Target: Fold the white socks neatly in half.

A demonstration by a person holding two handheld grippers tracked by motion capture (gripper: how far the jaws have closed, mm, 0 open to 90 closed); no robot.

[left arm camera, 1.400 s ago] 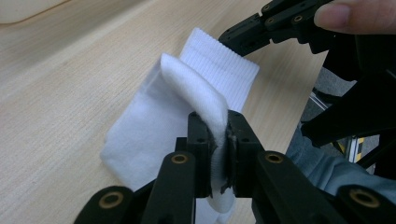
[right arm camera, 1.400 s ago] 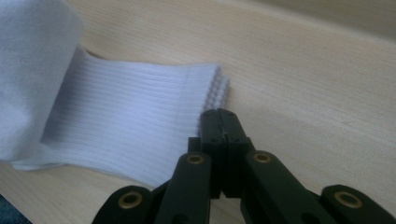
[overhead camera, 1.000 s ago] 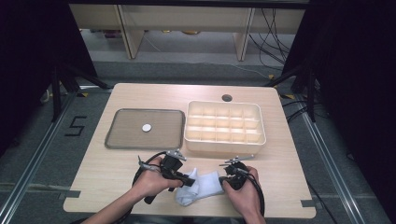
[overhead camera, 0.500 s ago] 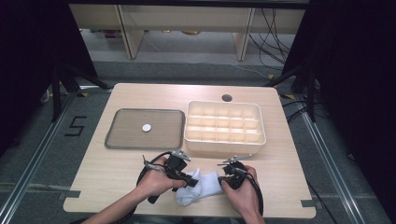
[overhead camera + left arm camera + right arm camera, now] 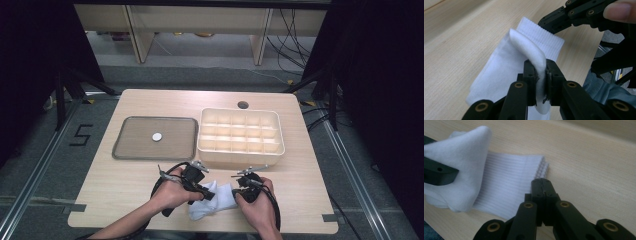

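Observation:
A white sock [image 5: 216,201] lies on the wooden table near its front edge, between the two hands. My left gripper [image 5: 205,192] is shut on a raised fold of the sock [image 5: 499,62], and the cloth is squeezed between its jaws [image 5: 541,75]. My right gripper [image 5: 238,193] is shut, its tips [image 5: 541,182] at the corner of the sock's ribbed cuff [image 5: 506,182]; I see no cloth between its jaws. In the left gripper view the right gripper [image 5: 554,22] reaches the cuff from the far side. The left gripper's jaw [image 5: 439,173] holds up the folded part in the right gripper view.
A flat grey tray [image 5: 125,150] with a small white disc [image 5: 157,136] sits at the left middle. A cream box [image 5: 240,156] with several compartments stands just behind the hands. A round hole [image 5: 243,105] is in the table's far side.
My left gripper has shifted slightly to the right, toward the right gripper, drawing the sock's fold with it. The right gripper has stayed in place.

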